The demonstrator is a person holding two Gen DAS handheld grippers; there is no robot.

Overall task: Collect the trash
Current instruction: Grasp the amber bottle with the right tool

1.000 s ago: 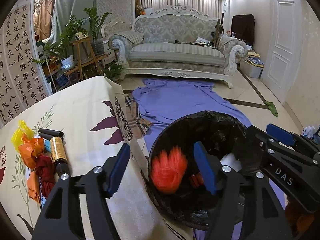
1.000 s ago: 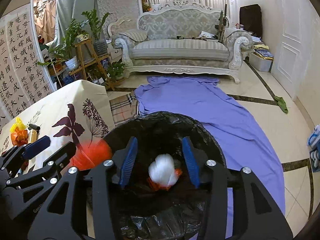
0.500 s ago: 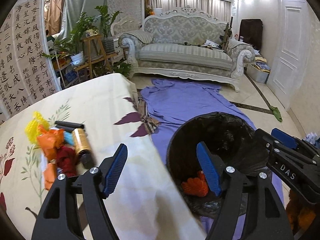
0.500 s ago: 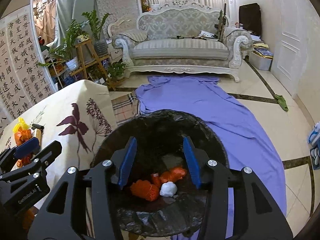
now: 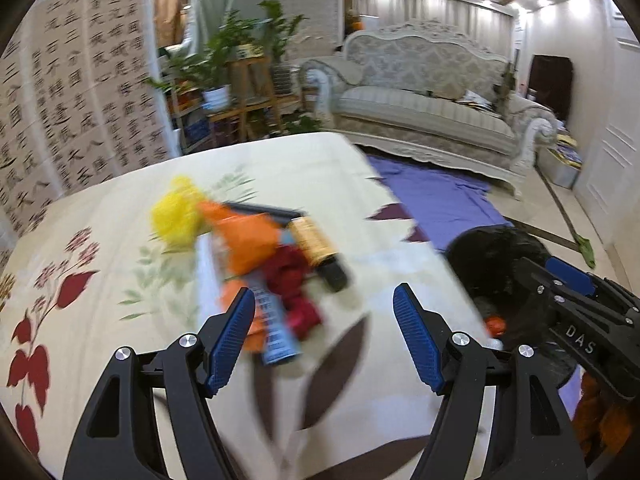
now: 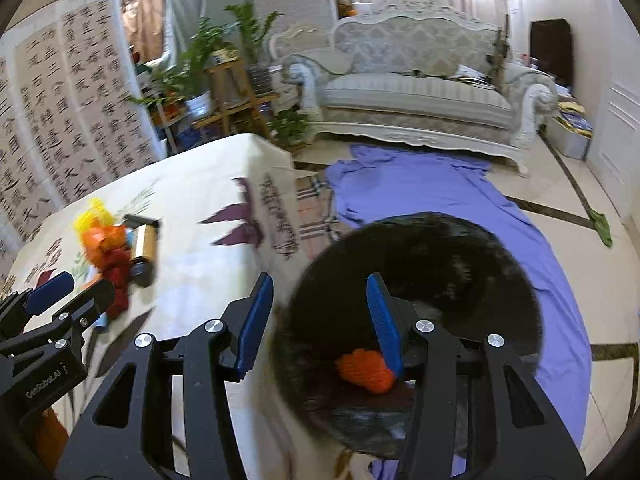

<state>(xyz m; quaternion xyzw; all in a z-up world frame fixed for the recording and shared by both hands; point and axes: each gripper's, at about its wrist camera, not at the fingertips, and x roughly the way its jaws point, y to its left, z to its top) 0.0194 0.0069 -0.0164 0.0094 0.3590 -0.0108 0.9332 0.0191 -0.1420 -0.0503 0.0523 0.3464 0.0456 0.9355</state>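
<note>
1. table with a cream cloth printed with leaves and flowers [image 5: 120,208] fills the near left of both views.
2. purple sheet [image 6: 420,192] lies flat on the floor between the table and the pale sofa.
3. round bin lined with a black bag [image 6: 420,248] stands on the floor just beside the table edge. orange crumpled trash [image 6: 362,366] sits at its bottom.
4. left gripper [image 5: 322,334] hangs over the table with its blue pads wide apart and nothing between them. the jaws have just opened a little more.
5. right gripper [image 6: 318,320] hangs over the rim of the bin, partly open, gripping nothing.
6. pile of trash lies on the cloth just ahead of the left gripper: a fluffy yellow ball [image 5: 176,212], an orange plastic wrapper [image 5: 244,236], a dark red crumpled piece [image 5: 292,280], a gold tube with a black cap [image 5: 316,248] and a light blue tube [image 5: 276,328]. they touch and overlap. the picture is blurred here.
</note>
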